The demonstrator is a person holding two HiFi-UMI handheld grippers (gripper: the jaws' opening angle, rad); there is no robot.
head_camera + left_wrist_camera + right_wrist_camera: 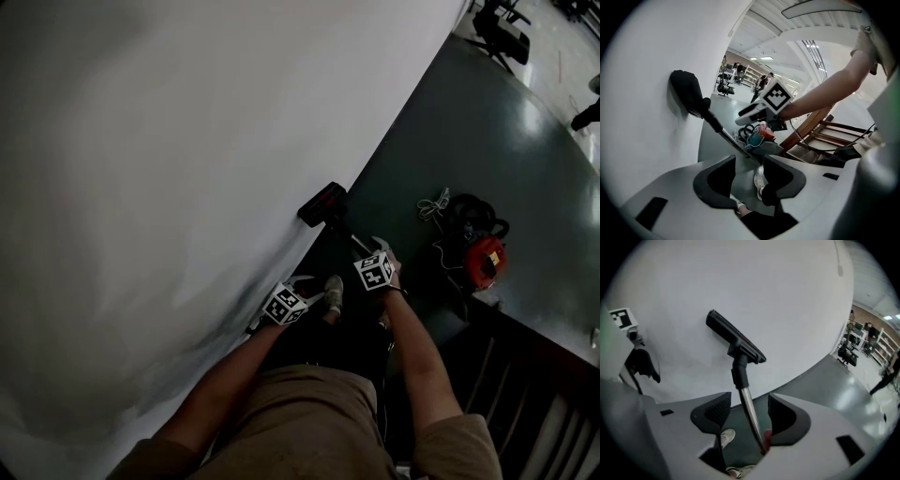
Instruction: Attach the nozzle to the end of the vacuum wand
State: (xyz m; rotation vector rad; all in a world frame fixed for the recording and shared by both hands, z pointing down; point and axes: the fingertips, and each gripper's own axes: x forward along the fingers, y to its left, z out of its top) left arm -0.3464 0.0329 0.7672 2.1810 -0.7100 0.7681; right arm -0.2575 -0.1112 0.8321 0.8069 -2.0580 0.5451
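The black nozzle point(323, 204) sits on the end of the metal wand point(349, 236), its head against the foot of the white wall point(169, 187). In the right gripper view the nozzle point(736, 338) stands ahead and the wand point(749, 404) runs down between the jaws, closer to the right one, with neither pad pressing on it. My right gripper point(371, 247) point(749, 416) is open around the wand. My left gripper point(312, 292) point(749, 171) is open with nothing between its jaws, to the left of the wand point(724, 133) and below the nozzle point(686, 91).
A red vacuum body point(480, 255) with a coiled cord point(433, 204) lies on the dark green floor to the right. Wooden slats point(525, 375) stand at lower right. My shoe point(333, 295) is under the grippers. An office chair point(502, 33) stands far off.
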